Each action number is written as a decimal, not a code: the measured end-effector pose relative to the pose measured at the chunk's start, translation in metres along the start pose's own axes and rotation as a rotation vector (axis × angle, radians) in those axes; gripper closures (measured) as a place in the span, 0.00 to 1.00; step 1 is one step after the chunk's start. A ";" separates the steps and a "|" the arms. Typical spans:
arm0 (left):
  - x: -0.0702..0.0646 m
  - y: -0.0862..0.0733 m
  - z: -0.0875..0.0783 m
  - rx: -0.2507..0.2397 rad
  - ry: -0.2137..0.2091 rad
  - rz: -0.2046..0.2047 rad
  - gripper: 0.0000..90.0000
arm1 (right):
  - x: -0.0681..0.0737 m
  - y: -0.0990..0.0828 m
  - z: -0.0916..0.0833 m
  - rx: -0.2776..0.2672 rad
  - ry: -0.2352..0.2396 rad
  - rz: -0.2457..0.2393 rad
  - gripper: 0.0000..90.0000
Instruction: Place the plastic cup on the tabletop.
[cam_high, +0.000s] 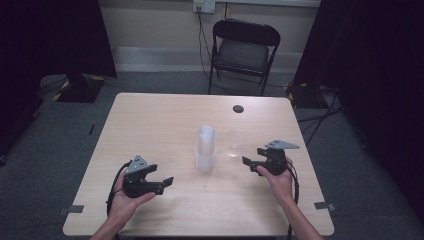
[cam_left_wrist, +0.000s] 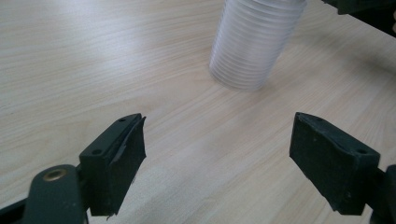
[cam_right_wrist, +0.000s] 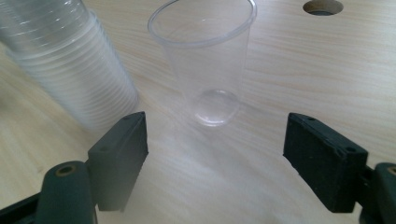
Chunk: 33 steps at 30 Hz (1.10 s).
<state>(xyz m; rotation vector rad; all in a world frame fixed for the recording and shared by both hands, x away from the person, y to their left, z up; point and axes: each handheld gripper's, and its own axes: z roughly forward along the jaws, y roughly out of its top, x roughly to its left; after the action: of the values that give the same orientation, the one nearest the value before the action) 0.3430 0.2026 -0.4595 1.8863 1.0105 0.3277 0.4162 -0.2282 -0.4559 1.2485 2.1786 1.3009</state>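
Note:
A stack of clear plastic cups stands mouth-down at the middle of the table; the same stack rises ahead of my left gripper, and the stack stands at the upper left of the right gripper view. A single clear cup stands upright just right of the stack; in the right gripper view this cup is a little beyond the jaws. My left gripper is open and empty, left of the stack. My right gripper is open, close to the single cup, nothing between its jaws.
The light wooden table has a round cable hole near its far edge. A black folding chair stands behind the table. Dark curtains hang at both sides, and cables lie on the grey carpet.

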 end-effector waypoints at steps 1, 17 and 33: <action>0.000 0.000 0.000 0.000 -0.001 -0.004 0.20 | 0.000 -0.002 -0.004 -0.001 0.000 0.002 0.24; -0.005 -0.001 -0.001 -0.002 0.001 0.020 0.18 | 0.016 -0.026 -0.050 0.018 -0.009 0.004 0.22; -0.016 -0.004 -0.001 0.038 0.004 0.056 0.19 | 0.028 -0.054 -0.079 0.001 -0.044 0.010 0.21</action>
<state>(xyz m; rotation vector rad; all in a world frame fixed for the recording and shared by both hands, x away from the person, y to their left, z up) 0.3301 0.1918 -0.4592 1.9522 0.9744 0.3475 0.3216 -0.2607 -0.4537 1.2785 2.1454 1.2638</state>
